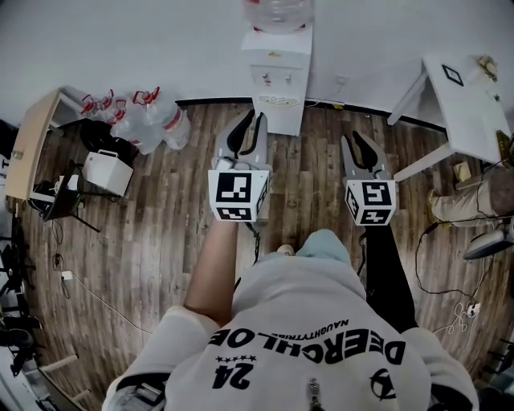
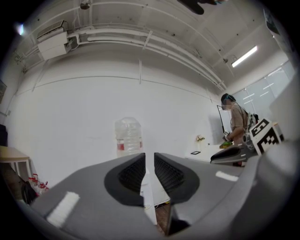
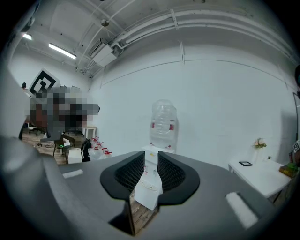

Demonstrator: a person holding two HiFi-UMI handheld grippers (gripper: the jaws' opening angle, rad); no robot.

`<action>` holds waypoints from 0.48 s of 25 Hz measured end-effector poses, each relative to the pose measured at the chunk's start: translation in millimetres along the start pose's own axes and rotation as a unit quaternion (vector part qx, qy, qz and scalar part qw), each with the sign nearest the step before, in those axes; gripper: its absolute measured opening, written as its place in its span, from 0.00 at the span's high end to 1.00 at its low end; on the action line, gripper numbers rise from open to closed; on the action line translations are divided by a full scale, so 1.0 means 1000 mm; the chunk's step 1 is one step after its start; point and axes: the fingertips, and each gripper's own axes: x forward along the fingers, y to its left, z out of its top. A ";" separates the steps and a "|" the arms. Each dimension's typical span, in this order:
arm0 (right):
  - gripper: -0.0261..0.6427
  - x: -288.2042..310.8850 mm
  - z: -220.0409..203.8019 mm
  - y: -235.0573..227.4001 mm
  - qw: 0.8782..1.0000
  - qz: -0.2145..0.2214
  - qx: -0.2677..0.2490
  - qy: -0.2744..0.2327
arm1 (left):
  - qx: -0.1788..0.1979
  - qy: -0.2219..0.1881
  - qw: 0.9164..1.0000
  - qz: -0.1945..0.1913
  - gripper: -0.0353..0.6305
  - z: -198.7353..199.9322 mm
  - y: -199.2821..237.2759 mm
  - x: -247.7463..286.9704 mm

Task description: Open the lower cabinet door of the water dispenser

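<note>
Head view: the dispenser [image 1: 278,80] is stood against the wall [image 1: 120,40], a bottle [image 1: 277,12] seated on top; its lower door is judged shut and not yet reached. The left hand-held gripper [image 1: 249,120] and right hand-held gripper [image 1: 359,138] are held level, side by side and aimed at the dispenser but well apart from it, which is judged an approach. Both pairs of jaws are set narrow, with a slim gap and nothing between them. Spare bottles [image 1: 157,124] are stored on the floor [image 1: 161,225] at left. Writing: the shirt [image 1: 305,337] is printed "DEERCHLOE" and "24"; the bottle's red band cannot be read.
</note>
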 end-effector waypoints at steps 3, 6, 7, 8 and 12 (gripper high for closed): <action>0.86 0.003 -0.003 -0.003 1.000 -0.001 0.001 0.003 | -0.006 0.000 1.000 -0.003 0.86 -0.003 0.000 0.003; 0.86 0.010 -0.002 -0.005 1.000 0.001 0.000 0.001 | -0.007 -0.001 1.000 -0.002 0.86 -0.004 0.003 0.009; 0.86 0.012 -0.002 -0.007 1.000 0.001 0.000 -0.001 | -0.008 -0.002 1.000 -0.001 0.86 -0.004 0.003 0.012; 0.86 0.015 -0.002 -0.009 1.000 0.002 -0.001 -0.002 | -0.008 -0.003 1.000 0.000 0.86 -0.004 0.004 0.015; 0.86 0.033 -0.006 -0.020 1.000 0.005 0.003 -0.006 | -0.006 -0.004 1.000 0.003 0.86 -0.009 0.007 0.033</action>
